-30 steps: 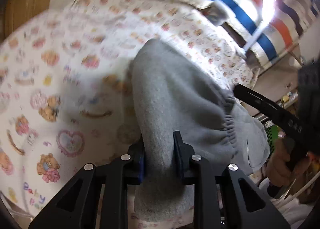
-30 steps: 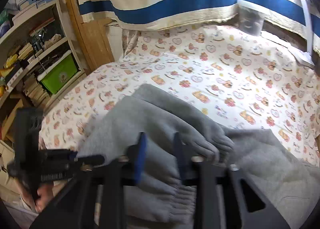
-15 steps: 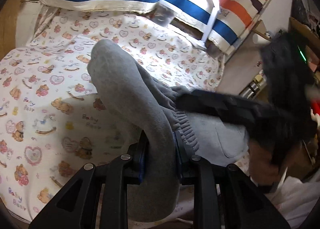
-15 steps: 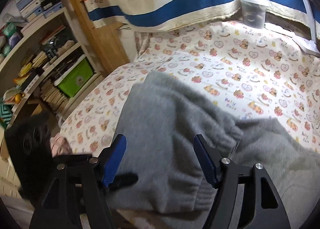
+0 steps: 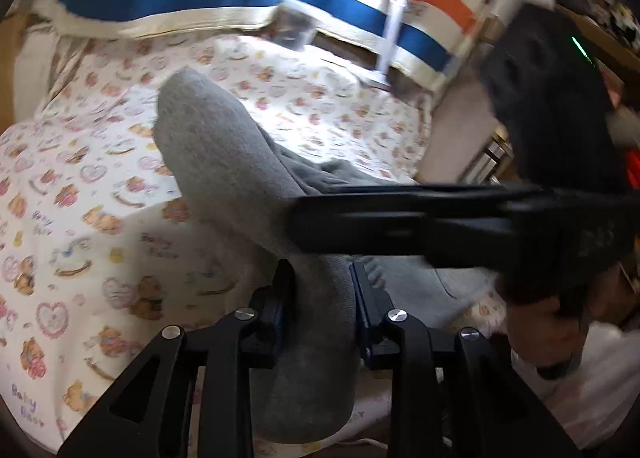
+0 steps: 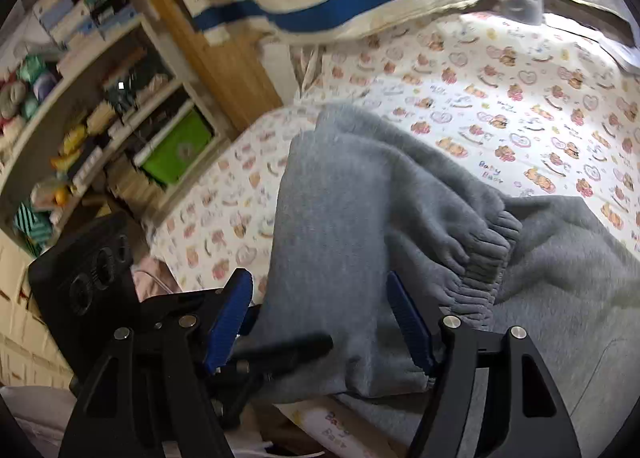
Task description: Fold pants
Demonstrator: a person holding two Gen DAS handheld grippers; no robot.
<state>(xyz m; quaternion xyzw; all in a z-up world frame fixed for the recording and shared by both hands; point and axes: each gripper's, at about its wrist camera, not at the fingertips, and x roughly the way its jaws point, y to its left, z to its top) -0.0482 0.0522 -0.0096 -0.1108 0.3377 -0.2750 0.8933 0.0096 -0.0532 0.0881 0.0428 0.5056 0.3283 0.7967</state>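
Only our right view showed shelves (image 6: 100,106); our left claw (image 5: 320,298), easing slightly, pinched the grey pants (image 5: 224,162), right claw (image 6: 320,322) gaped, on the bear-print bed (image 6: 520,98)

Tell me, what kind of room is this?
Probably a bedroom. A bed sheet printed with bears and hearts covers a bed, grey pants lie on it, and crowded shelves stand beside it.

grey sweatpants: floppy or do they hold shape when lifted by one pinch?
Likely floppy: the grey sweatpants sag from the left gripper onto the printed sheet. Probably grippy rather than slippery, given the fleecy knit. The ribbed cuff bunches, so expect thick folds.
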